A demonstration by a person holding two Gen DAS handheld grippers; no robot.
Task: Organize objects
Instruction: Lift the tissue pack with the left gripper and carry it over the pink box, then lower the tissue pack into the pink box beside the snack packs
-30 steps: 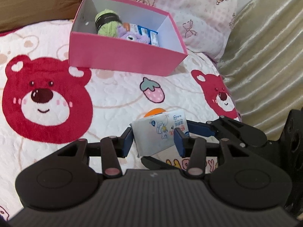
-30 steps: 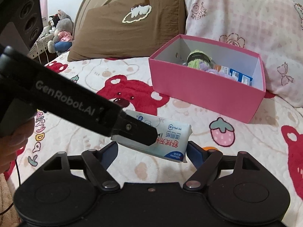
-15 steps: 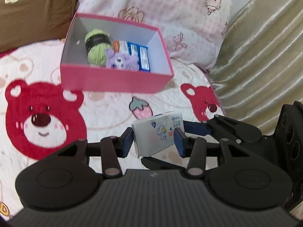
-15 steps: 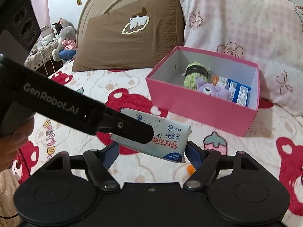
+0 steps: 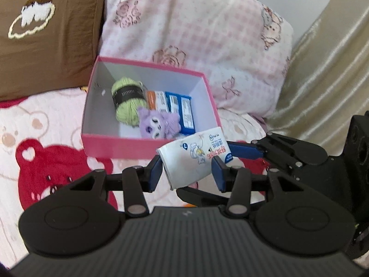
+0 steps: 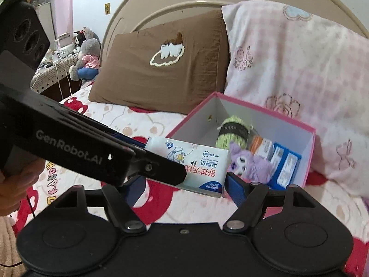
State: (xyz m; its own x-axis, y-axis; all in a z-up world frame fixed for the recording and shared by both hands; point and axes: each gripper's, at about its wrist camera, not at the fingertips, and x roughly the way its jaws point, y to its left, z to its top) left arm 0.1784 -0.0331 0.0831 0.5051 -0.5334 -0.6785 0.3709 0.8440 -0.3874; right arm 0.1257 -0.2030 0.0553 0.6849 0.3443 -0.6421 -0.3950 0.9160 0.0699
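A small white pack of wet wipes [image 5: 191, 159] [image 6: 203, 164] hangs in the air just in front of the pink box [image 5: 129, 147] [image 6: 310, 154], near its front right corner. My left gripper [image 5: 187, 173] is shut on the pack across its short width. My right gripper [image 6: 184, 184] is shut on the same pack along its length, its blue fingers [image 5: 244, 150] reaching in from the right. Inside the box lie a green yarn ball [image 5: 126, 101], a purple plush toy [image 5: 159, 124] and some small blue and orange cartons [image 5: 177, 106].
The box stands on a bed cover with red bears [image 5: 46, 161]. Behind it lean a brown pillow [image 5: 46, 34] and a pink checked pillow [image 5: 196, 30]. A gold curtain [image 5: 327, 80] hangs at the right. A hand [image 6: 16, 184] holds the left gripper.
Both grippers have risen with the pack and moved toward the box. The box now shows more from above, and the pack overlaps its front corner.
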